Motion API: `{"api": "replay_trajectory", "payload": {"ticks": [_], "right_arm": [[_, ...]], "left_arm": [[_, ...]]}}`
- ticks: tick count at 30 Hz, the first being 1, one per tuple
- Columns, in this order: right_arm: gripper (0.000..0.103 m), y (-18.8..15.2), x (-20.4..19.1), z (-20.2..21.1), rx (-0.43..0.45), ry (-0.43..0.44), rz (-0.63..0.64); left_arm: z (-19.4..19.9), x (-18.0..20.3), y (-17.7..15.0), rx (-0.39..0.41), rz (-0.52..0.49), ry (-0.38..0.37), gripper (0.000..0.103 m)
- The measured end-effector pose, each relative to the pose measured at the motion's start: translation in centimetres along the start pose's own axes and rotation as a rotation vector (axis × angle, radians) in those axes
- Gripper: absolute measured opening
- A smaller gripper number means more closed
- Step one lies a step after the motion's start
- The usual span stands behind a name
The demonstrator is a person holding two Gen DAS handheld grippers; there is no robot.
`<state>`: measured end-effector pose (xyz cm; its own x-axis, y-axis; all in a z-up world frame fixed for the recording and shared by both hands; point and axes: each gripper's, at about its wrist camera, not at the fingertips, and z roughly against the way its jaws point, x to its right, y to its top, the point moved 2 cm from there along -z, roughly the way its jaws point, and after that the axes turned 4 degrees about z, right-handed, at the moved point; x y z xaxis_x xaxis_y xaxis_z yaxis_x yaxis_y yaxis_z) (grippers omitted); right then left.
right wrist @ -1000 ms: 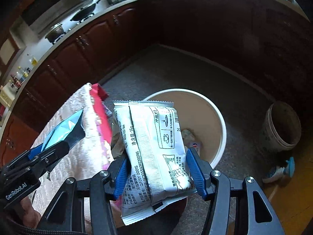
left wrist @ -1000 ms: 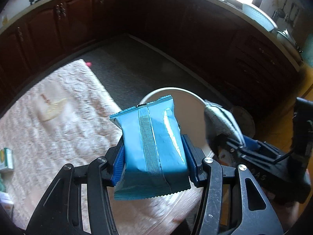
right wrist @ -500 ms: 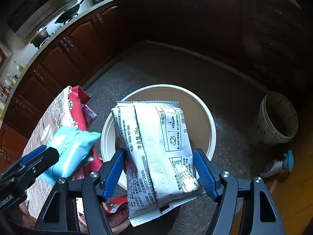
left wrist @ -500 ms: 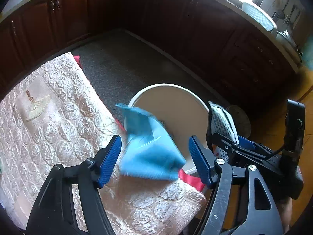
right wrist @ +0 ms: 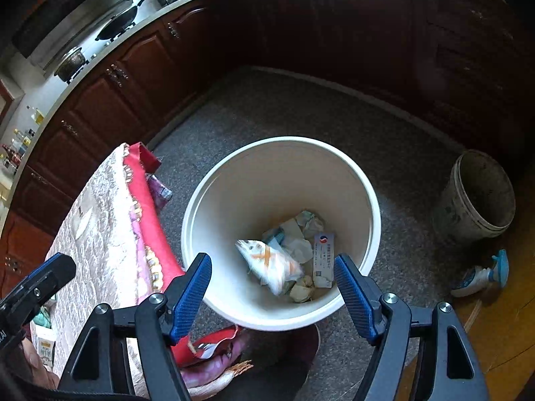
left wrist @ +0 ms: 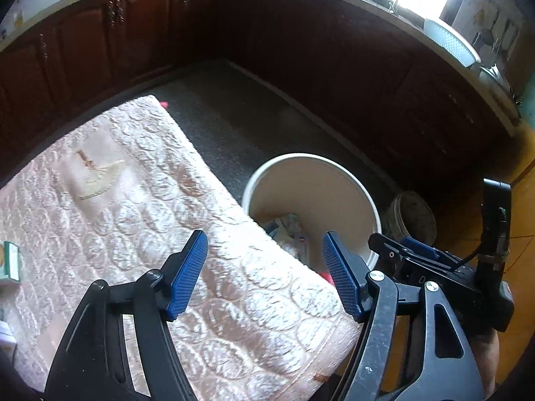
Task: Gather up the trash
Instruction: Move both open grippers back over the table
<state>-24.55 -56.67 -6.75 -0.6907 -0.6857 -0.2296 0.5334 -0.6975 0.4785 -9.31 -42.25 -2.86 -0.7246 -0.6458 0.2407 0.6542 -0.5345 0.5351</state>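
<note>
The white trash bin [left wrist: 311, 157] [right wrist: 284, 140] stands on the floor against the table's edge. My left gripper [left wrist: 263, 237] is open and empty above the corner of the pink quilted tablecloth [left wrist: 133, 217]. Beside it, my right gripper [right wrist: 271, 257] [left wrist: 391, 242] hangs over the bin with its jaws opening and nothing between them. Below it a white snack packet [right wrist: 267, 262], blurred, lies tilted on several crumpled papers and wrappers [right wrist: 301, 234] at the bin's bottom. A bit of blue [right wrist: 277, 234] shows among them.
A dirty grey bucket [right wrist: 478, 193] [left wrist: 414, 217] and a spray bottle [right wrist: 481, 274] are on the floor right of the bin. A red cloth [right wrist: 147, 217] hangs under the tablecloth. A small green box [left wrist: 10, 260] lies at the table's left. Dark wooden cabinets [left wrist: 301, 50] ring the floor.
Both grippers opened and let go. The blue packet left the left jaws and the white packet left the right jaws; both dropped toward the bin.
</note>
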Motion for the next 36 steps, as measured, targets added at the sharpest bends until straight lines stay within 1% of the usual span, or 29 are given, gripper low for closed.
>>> {"api": "replay_trajectory", "payload": {"ticks": [6,12,14,18,25,30,36], "right_arm": [[0.073,-0.8,-1.4,0.8,-0.004,0.007,0.036],[0.074,-1.1,-3.3,2.5,0.028,0.011,0.081],[0.076,-1.1,-4.1,3.1,0.042,0.006,0.102],[0.077,-1.3,-5.9,4.1,0.062,0.033,0.135],[0.077,-2.1,-10.7,4.9,0.067,0.104,0.217],[0.077,-3.2,-14.4,4.6,0.051,0.146,0.277],[0.078,-4.3,-18.6,3.8,0.023,0.185,0.345]], "left_arm": [[1.4,-1.2,-0.7,0.028,-0.011,0.059,0.070],[2.9,-3.0,-1.3,0.055,0.010,0.099,0.070],[3.6,-3.7,-1.5,0.070,0.017,0.119,0.070],[5.0,-5.3,-2.0,0.091,0.029,0.148,0.070],[6.9,-8.8,-3.4,0.107,0.069,0.193,0.070],[8.7,-11.6,-4.6,0.112,0.107,0.226,0.070],[11.1,-15.4,-6.5,0.109,0.150,0.242,0.070]]}}
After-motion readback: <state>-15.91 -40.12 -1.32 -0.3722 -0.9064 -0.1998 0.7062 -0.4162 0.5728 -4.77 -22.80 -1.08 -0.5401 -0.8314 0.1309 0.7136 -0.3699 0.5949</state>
